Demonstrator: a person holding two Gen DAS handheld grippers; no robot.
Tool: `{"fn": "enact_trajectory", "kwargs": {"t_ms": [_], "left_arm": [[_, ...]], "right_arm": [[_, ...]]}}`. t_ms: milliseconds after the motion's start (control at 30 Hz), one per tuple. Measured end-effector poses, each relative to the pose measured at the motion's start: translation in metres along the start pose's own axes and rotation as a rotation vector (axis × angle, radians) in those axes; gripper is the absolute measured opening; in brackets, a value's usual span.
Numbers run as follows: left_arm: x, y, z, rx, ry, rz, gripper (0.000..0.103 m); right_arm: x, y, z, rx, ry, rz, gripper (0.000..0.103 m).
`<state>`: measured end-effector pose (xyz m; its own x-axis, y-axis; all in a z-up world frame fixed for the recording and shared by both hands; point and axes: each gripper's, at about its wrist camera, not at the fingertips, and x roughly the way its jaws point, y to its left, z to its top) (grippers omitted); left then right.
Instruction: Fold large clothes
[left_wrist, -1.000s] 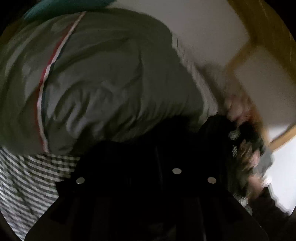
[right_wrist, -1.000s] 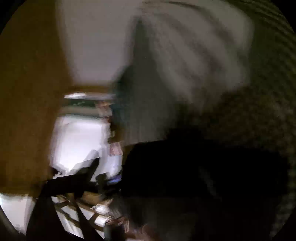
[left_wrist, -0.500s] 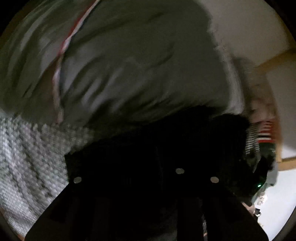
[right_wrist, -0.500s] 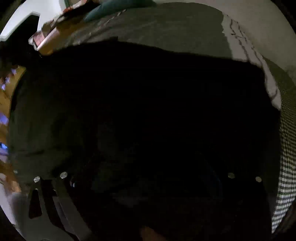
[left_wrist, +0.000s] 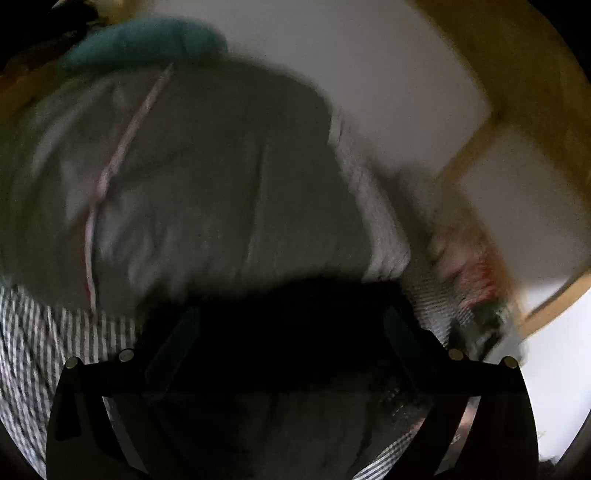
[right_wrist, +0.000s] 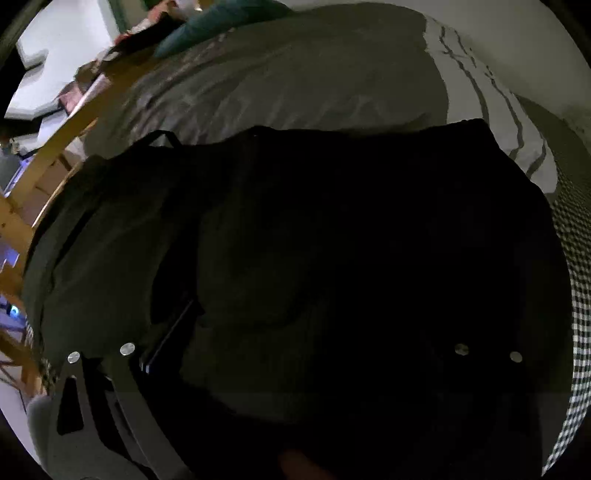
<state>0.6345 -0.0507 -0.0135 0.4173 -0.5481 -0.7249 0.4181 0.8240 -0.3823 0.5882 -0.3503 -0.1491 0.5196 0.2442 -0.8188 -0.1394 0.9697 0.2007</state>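
A large black garment (right_wrist: 332, 240) lies spread on the bed and fills most of the right wrist view; it also shows in the left wrist view (left_wrist: 288, 321) as a dark mass between the fingers. My left gripper (left_wrist: 291, 325) has its fingers (left_wrist: 173, 339) spread wide over the black cloth. My right gripper (right_wrist: 295, 325) is low over the garment with its fingers (right_wrist: 166, 332) wide apart; the right finger is lost in the dark cloth.
A grey duvet (left_wrist: 203, 177) with a red-and-white stripe and a striped pillow (right_wrist: 491, 96) lie beyond the garment. A teal cushion (left_wrist: 147, 40) sits at the far edge. Checked bedsheet (left_wrist: 33, 350) lies at the sides. A wooden bed frame (right_wrist: 55, 147) stands at left.
Both grippers' fingers have spread apart from a narrower stance. The left view has swung back so the wall and wood frame show again. The black garment now lies flatter under the right gripper.
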Motion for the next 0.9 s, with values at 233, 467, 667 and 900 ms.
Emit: {"fn": "enact_trajectory", "kwargs": {"t_ms": [233, 467, 667, 900], "left_arm": [[0.119, 0.029, -0.053, -0.033, 0.027, 0.326, 0.098], [0.173, 0.056, -0.037, -0.101, -0.035, 0.501, 0.098], [0.163, 0.031, -0.032, -0.116, -0.044, 0.478, 0.097], [0.090, -0.039, -0.127, -0.055, -0.166, 0.457, 0.097]], "right_arm": [[0.010, -0.009, 0.010, 0.108, 0.029, -0.049, 0.100], [-0.051, 0.002, -0.006, 0.062, -0.089, -0.209, 0.100], [-0.027, -0.011, -0.030, 0.042, -0.060, -0.272, 0.100], [-0.040, 0.020, -0.024, 0.095, -0.100, -0.238, 0.100]]}}
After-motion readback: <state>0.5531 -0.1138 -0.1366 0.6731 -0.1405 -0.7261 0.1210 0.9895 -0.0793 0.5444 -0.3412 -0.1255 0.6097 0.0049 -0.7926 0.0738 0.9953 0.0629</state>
